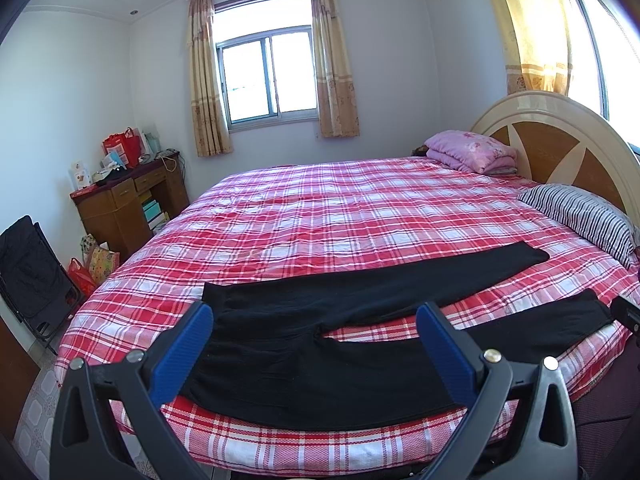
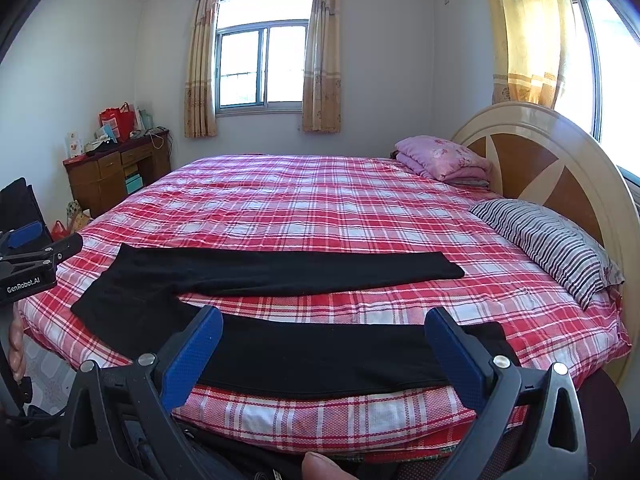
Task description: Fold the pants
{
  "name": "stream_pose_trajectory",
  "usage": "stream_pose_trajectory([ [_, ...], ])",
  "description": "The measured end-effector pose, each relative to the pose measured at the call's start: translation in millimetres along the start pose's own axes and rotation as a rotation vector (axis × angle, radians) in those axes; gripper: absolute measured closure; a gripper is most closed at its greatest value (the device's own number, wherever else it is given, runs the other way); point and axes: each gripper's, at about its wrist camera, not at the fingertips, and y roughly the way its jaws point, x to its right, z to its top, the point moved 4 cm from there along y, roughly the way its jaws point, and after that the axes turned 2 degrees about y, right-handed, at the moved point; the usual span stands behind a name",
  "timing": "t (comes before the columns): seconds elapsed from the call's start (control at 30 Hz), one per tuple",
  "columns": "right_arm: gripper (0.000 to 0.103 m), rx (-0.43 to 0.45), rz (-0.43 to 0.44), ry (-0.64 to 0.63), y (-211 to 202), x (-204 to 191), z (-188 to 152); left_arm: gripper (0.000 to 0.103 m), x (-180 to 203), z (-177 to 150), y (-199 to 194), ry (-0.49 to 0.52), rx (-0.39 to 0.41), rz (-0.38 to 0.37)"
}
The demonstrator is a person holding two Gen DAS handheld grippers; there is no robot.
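Your left gripper hangs low in the left wrist view, its blue-padded fingers spread wide apart and clamped on nothing, framing the waist end of the black pants. The pants lie flat on the red plaid bedspread, waistband toward the lower left of the frame, the two legs splayed apart and running off to the right; the far leg ends near the striped pillow at right, the near leg runs along the bed's front edge.

In the right wrist view, your right gripper sits low in the frame with its fingers likewise held wide apart, gripping nothing, the near leg of the pants stretched across the gap between the blue pads. A strip of plaid shows between the two legs at mid-frame. Your left gripper also appears at the left edge of this view, by the waist end of the pants.

A folded pink quilt rests by the headboard at upper right. A wooden desk stacked with bags and boxes stands at mid-left, beneath a curtained window at top centre.
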Motion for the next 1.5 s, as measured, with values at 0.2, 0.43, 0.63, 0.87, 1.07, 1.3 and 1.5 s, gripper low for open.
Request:
stream_pose_trajectory([
  [0.2,0.001,-0.003,0.001,-0.002,2.2,-0.3,-1.2,0.000,-1.2,-0.4,0.5,0.001,-0.002,-0.001],
  [0.43,0.001,-0.006,0.001,-0.001,4.8,-0.6,-2.4,0.000,-1.0,-3.8,3.2,0.004,-0.015,-0.002],
  [0.63,0.001,-0.012,0.003,0.004,13.3,-0.1,-4.3,0.000,1.3,-6.7,15.8,0.016,-0.027,-0.019],
  [0.87,0.001,-0.066,0.007,-0.012,74.2,7.1,-18.2,0.000,-37.2,-17.4,96.7,0.010,-0.120,0.071],
  [1.07,0.001,-0.185,-0.028,0.058,154.0,35.1,-22.2,0.000,-121.8,-32.4,190.4,-0.007,-0.241,0.233],
  [1.3,0.001,-0.227,-0.043,-0.014,221.3,37.7,-1.6,0.000,-189.6,-50.6,259.1,-0.025,-0.379,0.293],
  [1.5,0.001,-0.277,-0.048,-0.045,260.5,51.3,9.5,0.015,-214.1,-61.9,317.4,-0.119,-0.493,0.209],
])
